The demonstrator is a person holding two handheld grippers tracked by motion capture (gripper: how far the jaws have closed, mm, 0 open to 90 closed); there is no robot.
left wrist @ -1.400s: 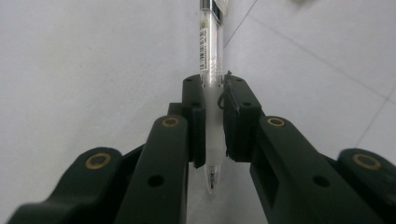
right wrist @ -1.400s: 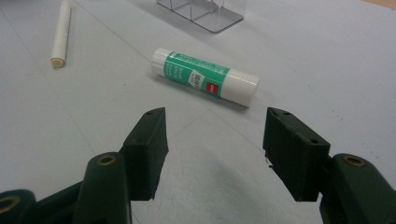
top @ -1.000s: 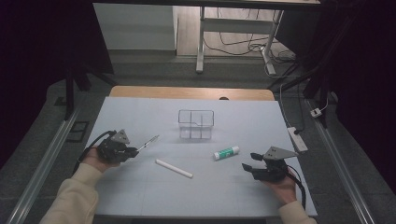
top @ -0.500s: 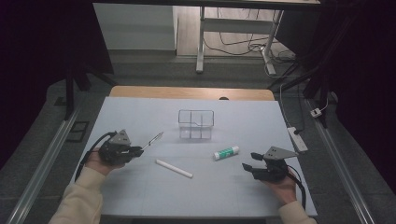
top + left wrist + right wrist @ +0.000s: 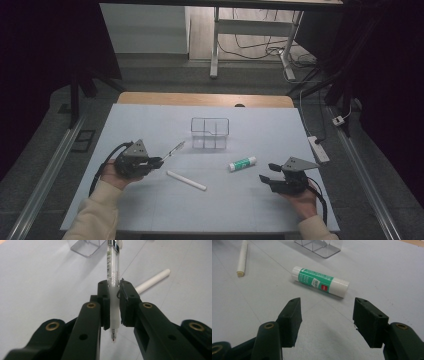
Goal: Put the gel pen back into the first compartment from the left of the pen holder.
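My left gripper [image 5: 159, 161] [image 5: 114, 303] is shut on a clear pen [image 5: 173, 150] [image 5: 112, 270], which sticks out past the jaws toward a clear divided box [image 5: 210, 132] [image 5: 87, 246]. The pen hangs a little above the pale table sheet [image 5: 150, 125]. A white stick [image 5: 186, 180] [image 5: 153, 280] [image 5: 242, 257] lies on the sheet just right of that gripper. My right gripper [image 5: 264, 173] [image 5: 327, 320] stands open at the right side with nothing between its jaws. A green-and-white glue stick [image 5: 242, 163] [image 5: 320, 282] lies a short way in front of it.
The clear box [image 5: 318, 246] stands at the middle of the sheet, toward the back. A wooden table edge [image 5: 205, 100] runs behind the sheet. A power strip [image 5: 319, 149] lies off the right edge. Metal rails flank the table on both sides.
My left gripper has lifted slightly and moved right toward the clear box with the pen in it. The right gripper has stayed where it was.
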